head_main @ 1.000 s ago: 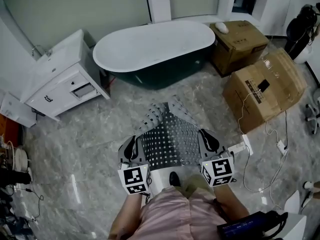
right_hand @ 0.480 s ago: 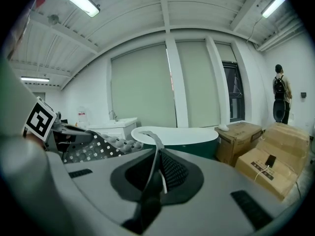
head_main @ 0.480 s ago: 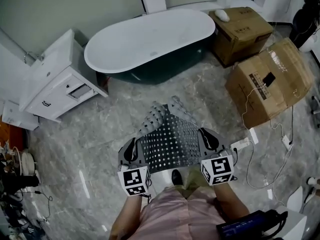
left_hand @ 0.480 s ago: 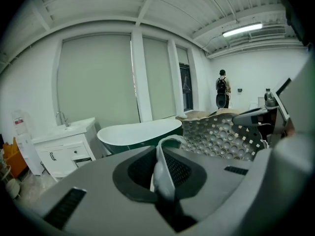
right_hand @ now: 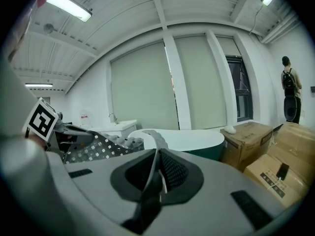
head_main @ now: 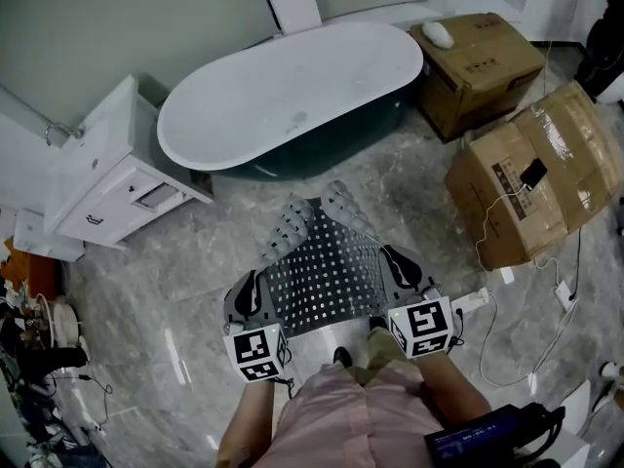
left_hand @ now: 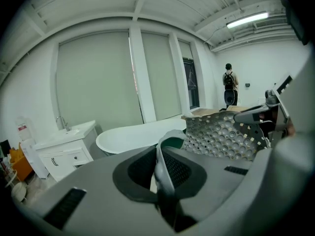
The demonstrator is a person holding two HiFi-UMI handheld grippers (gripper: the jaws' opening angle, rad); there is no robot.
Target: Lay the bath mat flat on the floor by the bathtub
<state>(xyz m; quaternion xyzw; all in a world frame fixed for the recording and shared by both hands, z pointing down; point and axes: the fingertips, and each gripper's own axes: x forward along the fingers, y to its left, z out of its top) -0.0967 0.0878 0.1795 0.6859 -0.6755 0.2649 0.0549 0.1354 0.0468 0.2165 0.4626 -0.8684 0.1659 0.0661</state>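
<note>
I hold a grey perforated bath mat (head_main: 322,266) stretched in the air between both grippers, its far edge curling up toward the bathtub (head_main: 292,96). My left gripper (head_main: 251,295) is shut on the mat's near left corner, and my right gripper (head_main: 402,271) is shut on its near right corner. The left gripper view shows the mat's edge (left_hand: 165,168) pinched in the jaws, with the studded underside (left_hand: 221,139) to the right. In the right gripper view a thin mat edge (right_hand: 153,173) sits between the jaws and the dotted sheet (right_hand: 101,146) spreads left. The white tub with a dark green outside stands ahead.
A white vanity cabinet (head_main: 112,178) stands left of the tub. Two cardboard boxes (head_main: 531,178) (head_main: 478,57) sit to the right, with white cables and a power strip (head_main: 473,300) on the marble floor. Clutter lies at the far left (head_main: 34,339). A person (left_hand: 229,90) stands far off.
The head view has shifted a little, with the tub now nearer and more central. Both grippers keep their hold on the mat, which stays lifted and spread.
</note>
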